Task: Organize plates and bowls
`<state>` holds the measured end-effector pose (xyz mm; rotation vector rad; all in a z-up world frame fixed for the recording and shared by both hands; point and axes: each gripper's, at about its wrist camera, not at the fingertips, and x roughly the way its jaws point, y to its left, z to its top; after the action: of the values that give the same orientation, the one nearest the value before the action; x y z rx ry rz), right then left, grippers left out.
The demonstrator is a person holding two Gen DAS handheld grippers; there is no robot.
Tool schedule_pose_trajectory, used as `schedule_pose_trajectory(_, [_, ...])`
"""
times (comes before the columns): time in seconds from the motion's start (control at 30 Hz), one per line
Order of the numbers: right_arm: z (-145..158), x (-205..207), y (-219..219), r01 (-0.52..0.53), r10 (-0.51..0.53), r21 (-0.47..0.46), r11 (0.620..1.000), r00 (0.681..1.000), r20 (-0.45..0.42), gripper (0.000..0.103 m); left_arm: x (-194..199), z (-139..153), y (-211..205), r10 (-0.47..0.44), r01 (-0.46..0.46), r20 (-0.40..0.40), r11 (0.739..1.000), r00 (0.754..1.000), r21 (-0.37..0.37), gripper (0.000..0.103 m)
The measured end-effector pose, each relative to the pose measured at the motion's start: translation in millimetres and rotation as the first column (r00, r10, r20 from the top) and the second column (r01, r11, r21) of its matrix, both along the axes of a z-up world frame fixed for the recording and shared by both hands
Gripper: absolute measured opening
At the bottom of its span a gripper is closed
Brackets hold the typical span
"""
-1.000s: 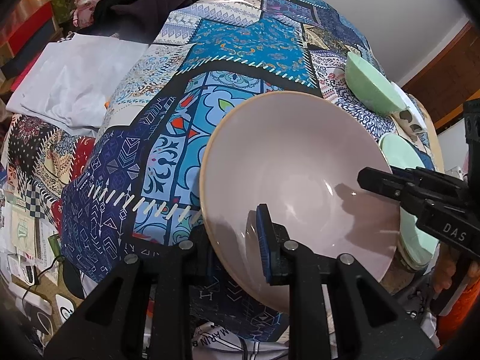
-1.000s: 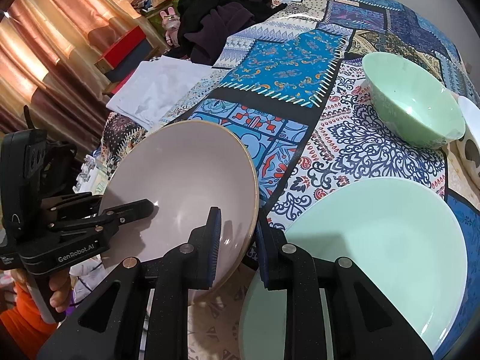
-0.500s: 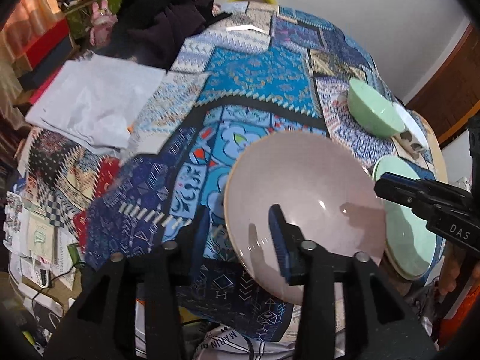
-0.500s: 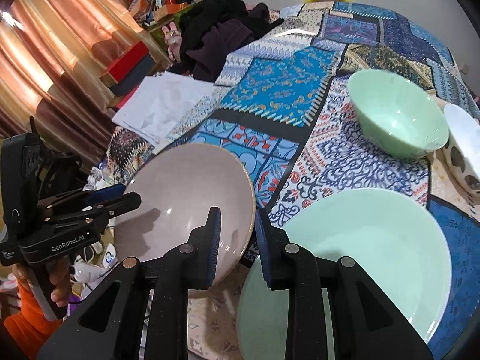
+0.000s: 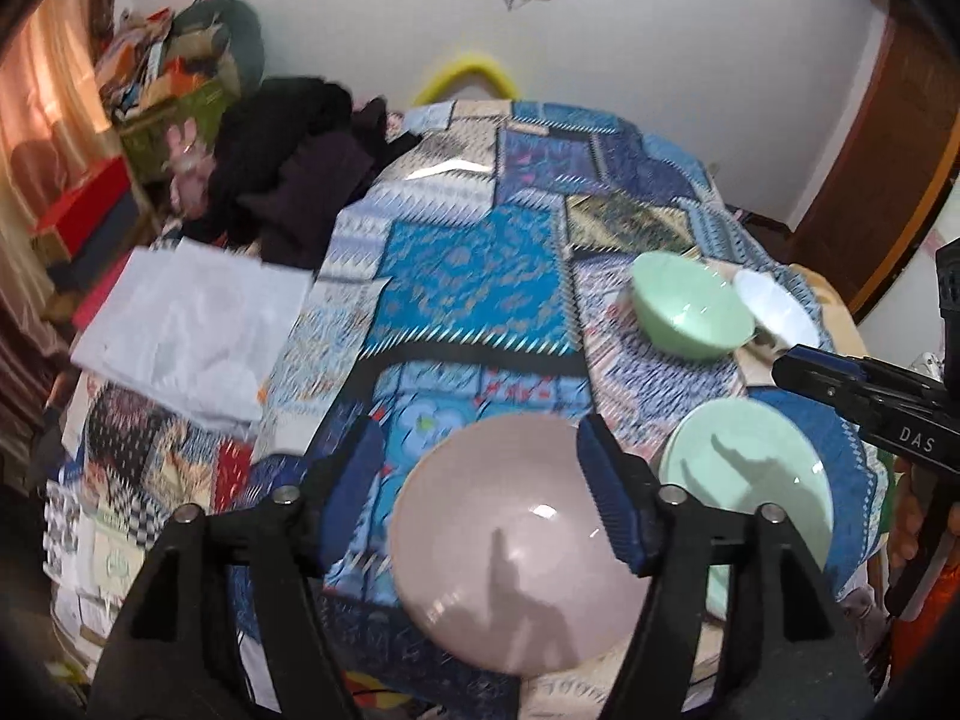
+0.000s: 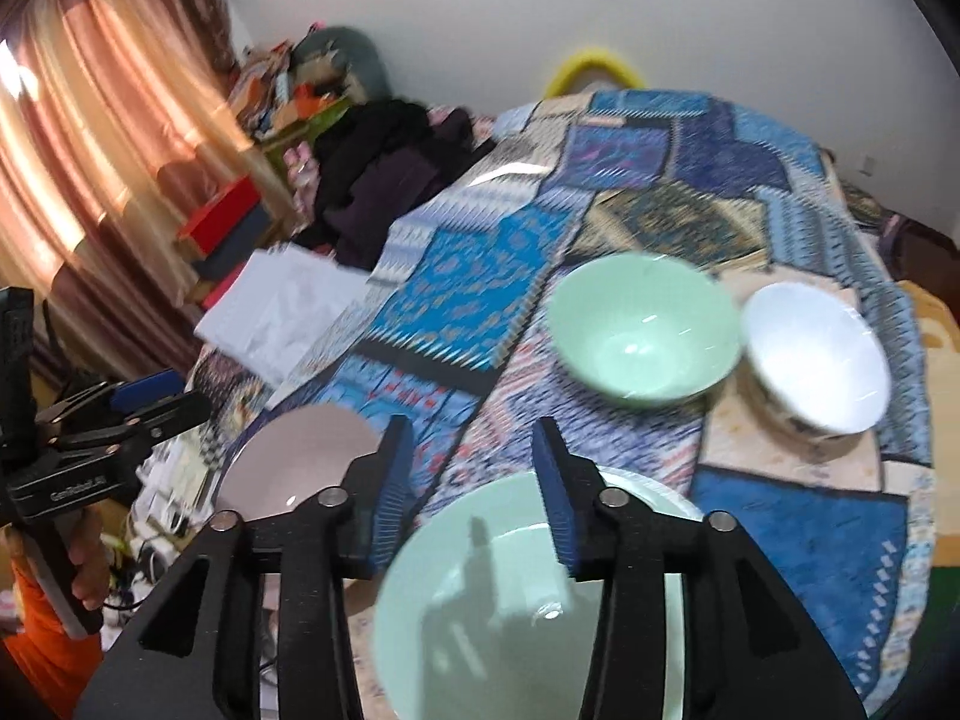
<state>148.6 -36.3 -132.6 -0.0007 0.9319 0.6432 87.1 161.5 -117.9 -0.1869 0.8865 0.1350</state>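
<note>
A pale pink plate lies on the patchwork cloth near the front edge, left of a mint green plate. My left gripper hovers above the pink plate, its jaws opening, and neither pad touches the plate. My right gripper hangs over the green plate, jaws also opening with nothing pressed between them. In the right wrist view the pink plate shows at the left, below the left gripper. A green bowl and a white bowl stand side by side farther back.
The patchwork cloth covers the whole table. White folded fabric and dark clothes lie at the left. A hand with an orange sleeve holds the left gripper. Curtains and cluttered shelves stand beyond the left edge.
Both grippers, earlier shut on opposite rims of the tilted pink plate, have let go, opened and risen. The plate now lies flat on the cloth beside the green plate.
</note>
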Motion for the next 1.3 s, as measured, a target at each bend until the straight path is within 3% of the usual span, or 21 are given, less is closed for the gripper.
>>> schedule_pose_trajectory(0.17, [8.0,17.0,-31.6,0.088,-0.088,0.021,0.996,0.996,0.028,0.056,26.6,9.4,-17.2,-0.031,0.031,0.011,0.999,0.999,-0.012,0.080])
schedule_pose_trajectory(0.5, [3.3,51.8,-76.9,0.197,-0.198,0.033,0.980,0.980,0.029,0.056,102.8,15.0,-57.1,-0.114,0.114,0.007,0.993,0.993,-0.029,0.083])
schedule_pose_trajectory(0.9, [-49.4,82.2,-76.2,0.183,-0.181,0.017,0.983,0.979,-0.096,0.054,199.8,-47.7,-87.3,-0.203,0.197,-0.142,0.979,0.969,-0.055,0.083])
schedule_pose_trajectory(1.03, [-64.8,89.1,-71.4,0.170,-0.166,0.014,0.985,0.976,-0.143,0.048,222.1,-70.7,-96.0,-0.224,0.229,-0.194,0.973,0.955,0.004,0.068])
schedule_pose_trajectory(1.3, [-82.4,104.7,-66.8,0.164,-0.159,0.008,0.986,0.966,-0.205,0.049,254.0,-103.6,-101.7,-0.250,0.266,-0.268,0.964,0.930,0.026,0.042])
